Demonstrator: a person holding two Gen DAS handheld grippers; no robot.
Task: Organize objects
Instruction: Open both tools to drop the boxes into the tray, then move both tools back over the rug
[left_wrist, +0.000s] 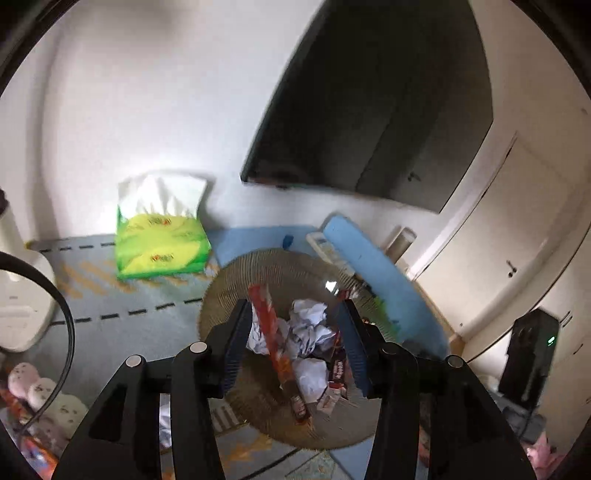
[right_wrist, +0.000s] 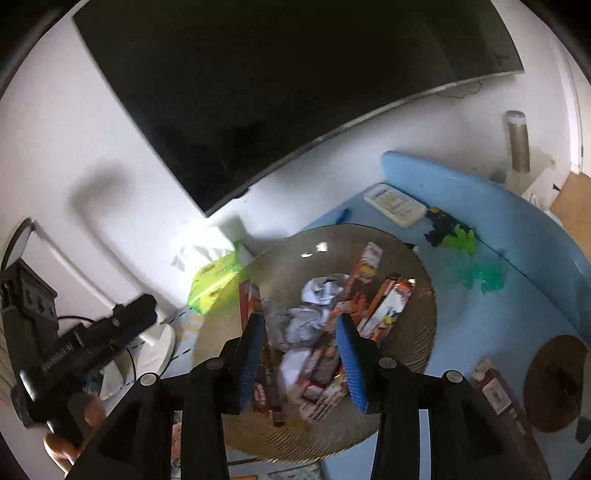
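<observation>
Nearest in the left wrist view: left tool (left_wrist: 293, 332), blue pads parted part-way, nothing pinched between them, hanging over the ribbed glass plate (left_wrist: 221, 291). Same story on the right wrist: right tool (right_wrist: 301, 354), pads apart to a middling gap, empty, poised just above the same plate (right_wrist: 413, 258). No earlier look to compare, so no call on what either tool let go.

Both aimed down at the pile, probably because the plate serves as the collecting spot for loose litter. On the plate: long red snack wrapper (left_wrist: 267, 332) lying slantwise across the heap, crumpled white tissue (left_wrist: 310, 325) bunched in the middle, orange-and-white snack packets (right_wrist: 388, 306) fanned toward the far right rim, brown packets (left_wrist: 338, 369) low at the near edge. All inside the rim, nothing spilling off as far as visible.

Just past the plate on the left, green tissue pack (left_wrist: 162, 243) standing on the surface (left_wrist: 122, 328), one tissue pulled up, set against the wall. Further right, white remote control (right_wrist: 393, 205) lying flat on the blue mat (right_wrist: 480, 332), black-and-green toy (right_wrist: 448, 230) beside it. Round brown coaster (right_wrist: 554, 384) at the right edge, apart from the plate. Farthest back, dark television screen (right_wrist: 277, 92) on the wall.
</observation>
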